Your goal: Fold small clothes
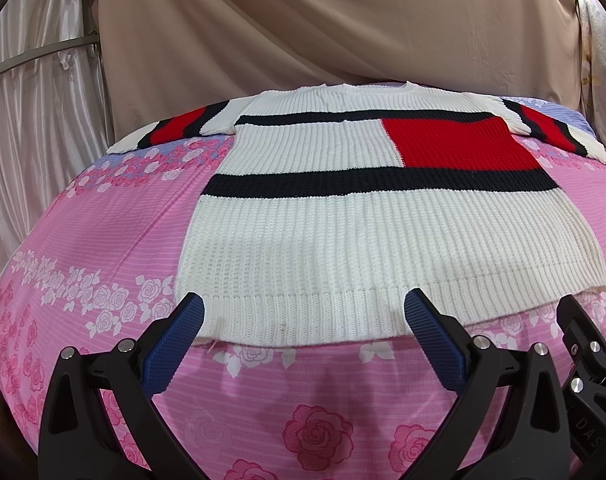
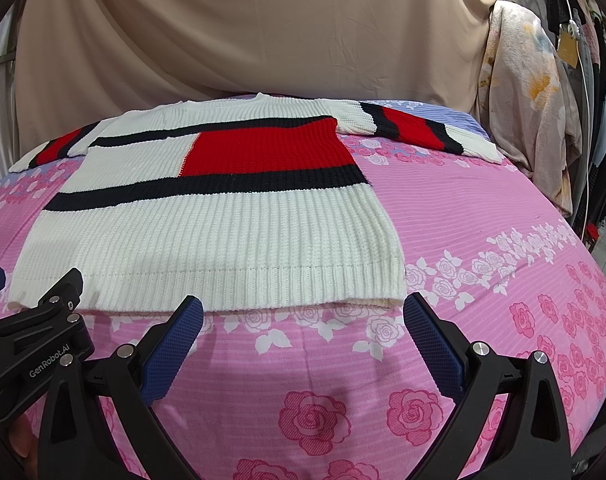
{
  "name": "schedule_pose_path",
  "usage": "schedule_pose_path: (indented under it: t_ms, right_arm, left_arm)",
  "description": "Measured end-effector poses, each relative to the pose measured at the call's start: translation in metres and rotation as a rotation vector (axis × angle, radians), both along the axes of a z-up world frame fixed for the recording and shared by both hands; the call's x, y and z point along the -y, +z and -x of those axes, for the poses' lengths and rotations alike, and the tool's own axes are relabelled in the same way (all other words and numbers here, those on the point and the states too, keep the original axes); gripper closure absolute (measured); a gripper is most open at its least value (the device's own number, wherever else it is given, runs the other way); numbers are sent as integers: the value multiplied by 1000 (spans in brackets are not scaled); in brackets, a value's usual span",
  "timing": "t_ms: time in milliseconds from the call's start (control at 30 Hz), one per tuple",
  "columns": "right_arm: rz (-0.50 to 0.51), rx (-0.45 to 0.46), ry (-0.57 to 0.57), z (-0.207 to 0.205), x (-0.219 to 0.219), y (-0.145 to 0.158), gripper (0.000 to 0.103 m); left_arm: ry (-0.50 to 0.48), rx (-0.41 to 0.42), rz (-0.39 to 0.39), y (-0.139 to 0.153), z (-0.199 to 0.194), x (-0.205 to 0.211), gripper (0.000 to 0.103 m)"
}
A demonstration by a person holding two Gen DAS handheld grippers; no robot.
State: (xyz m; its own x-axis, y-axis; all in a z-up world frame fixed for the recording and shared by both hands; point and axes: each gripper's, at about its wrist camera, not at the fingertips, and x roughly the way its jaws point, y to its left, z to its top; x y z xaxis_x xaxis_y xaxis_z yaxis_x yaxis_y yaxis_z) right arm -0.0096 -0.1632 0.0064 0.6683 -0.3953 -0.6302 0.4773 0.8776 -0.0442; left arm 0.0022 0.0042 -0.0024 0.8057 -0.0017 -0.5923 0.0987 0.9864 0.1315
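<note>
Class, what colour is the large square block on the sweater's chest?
Red, on the sweater, bordered by dark navy stripes. It shows best in the right wrist view.

Bed [image 1: 103, 216], pink rose-print sheet; knit sweater [image 1: 367, 216] spread flat on it (sleeves out sideways).

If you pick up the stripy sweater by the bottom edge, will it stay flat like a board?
Probably not. The sweater is chunky ribbed knit lying limp on the pink bedsheet, so it would likely droop and fold. Its spread sleeves would probably dangle. The rough knit looks unlikely to slip.
</note>
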Motion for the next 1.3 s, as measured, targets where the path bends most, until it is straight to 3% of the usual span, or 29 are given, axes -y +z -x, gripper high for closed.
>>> schedule_pose_path:
  t_ms: [600,833,1033,1300]
  right_arm:
    - [-6,-1,2,0,0,1,5]
    - [-132,-6,62,-2,23,0,5]
    - [-98,-4,-21,-18,118,23,5]
    - [-206,23,-305,-78,344,22,5]
  left_arm:
    - [0,-1,0,0,0,0,5]
    - [-25,-27,80,1,-1,-11,5]
    - [-73,-62,148,21,-17,-21,5]
    - [-138,-13,183,54,-71,-29,5]
